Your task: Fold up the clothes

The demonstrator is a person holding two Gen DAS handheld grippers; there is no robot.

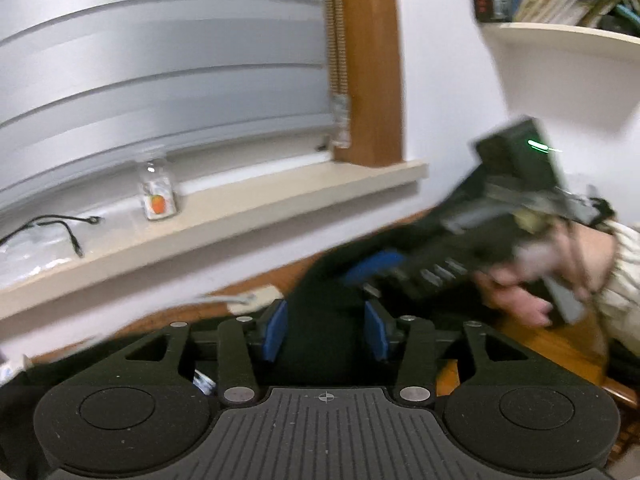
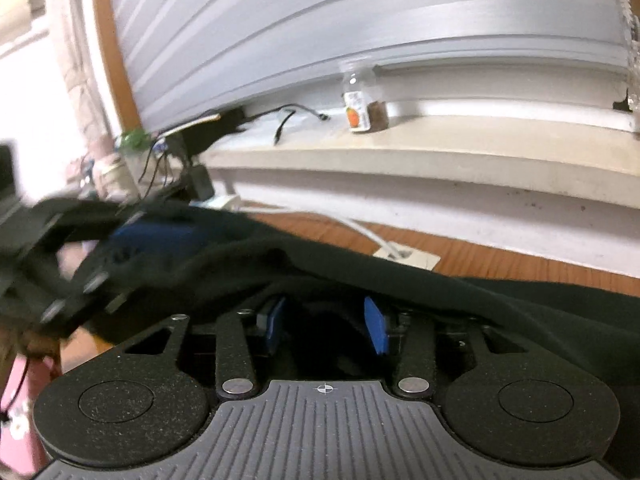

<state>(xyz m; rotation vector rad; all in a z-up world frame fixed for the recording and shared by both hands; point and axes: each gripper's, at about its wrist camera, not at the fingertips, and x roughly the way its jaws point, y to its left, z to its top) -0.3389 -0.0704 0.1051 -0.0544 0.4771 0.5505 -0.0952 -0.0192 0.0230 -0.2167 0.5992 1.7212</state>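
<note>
A black garment (image 1: 324, 300) lies bunched on the wooden table (image 1: 560, 340) and rises in a peak between both tools. In the left wrist view my left gripper (image 1: 326, 330) has its blue pads (image 1: 276, 332) set apart, with the black cloth filling the gap. My right gripper (image 1: 360, 272), blurred and held by a hand (image 1: 520, 292), bites the top of that peak. Seen from the right wrist, the garment (image 2: 440, 292) drapes over the right gripper (image 2: 326, 324), whose gap is dark with cloth. The left gripper (image 2: 152, 236) is a blur at the left.
A beige window sill (image 1: 240, 216) runs behind the table with a small glass jar (image 1: 158, 196) and a black cable (image 1: 60, 228) on it. A white plug block (image 2: 404, 256) lies on the wood (image 2: 480, 256). A shelf of books (image 1: 560, 32) hangs at upper right.
</note>
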